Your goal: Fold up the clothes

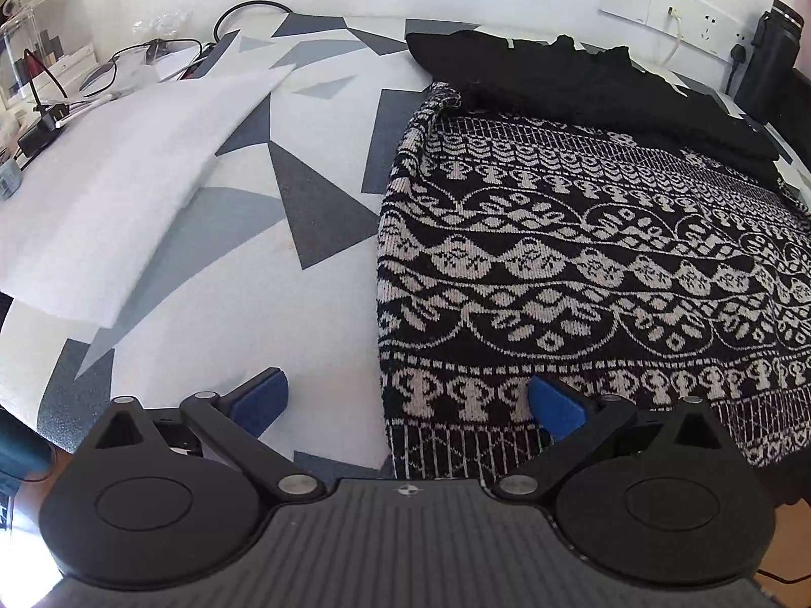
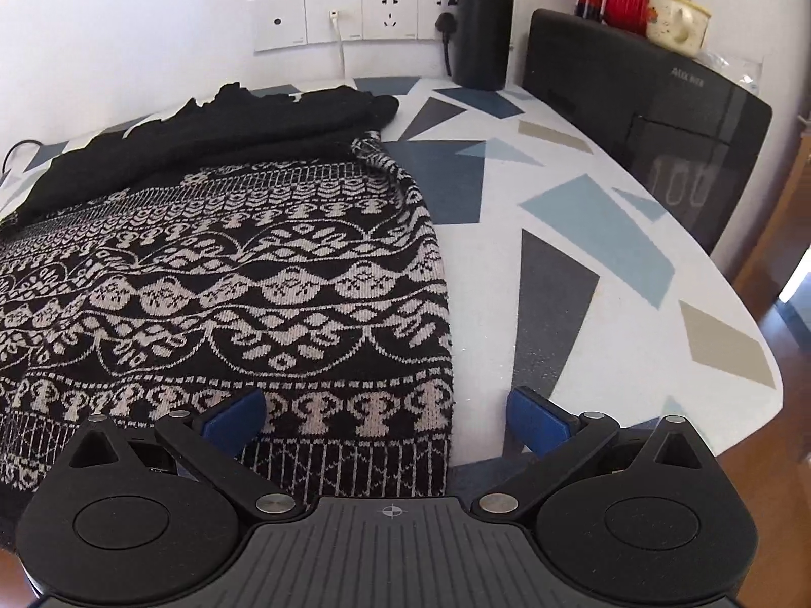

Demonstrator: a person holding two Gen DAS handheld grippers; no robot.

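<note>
Patterned sweater (image 1: pixel 583 273) flat on bench (image 1: pixel 324 304), black upper part bunched at far end; fold looks unstarted or barely begun. Left gripper (image 1: pixel 405 400) wide, empty, straddling near-left hem corner. Right gripper (image 2: pixel 385 415) wide, empty, over near-right hem corner. Bare bench outward of each; white sheet (image 1: pixel 121 192) far left, black appliance (image 2: pixel 654 116) far right.
</note>
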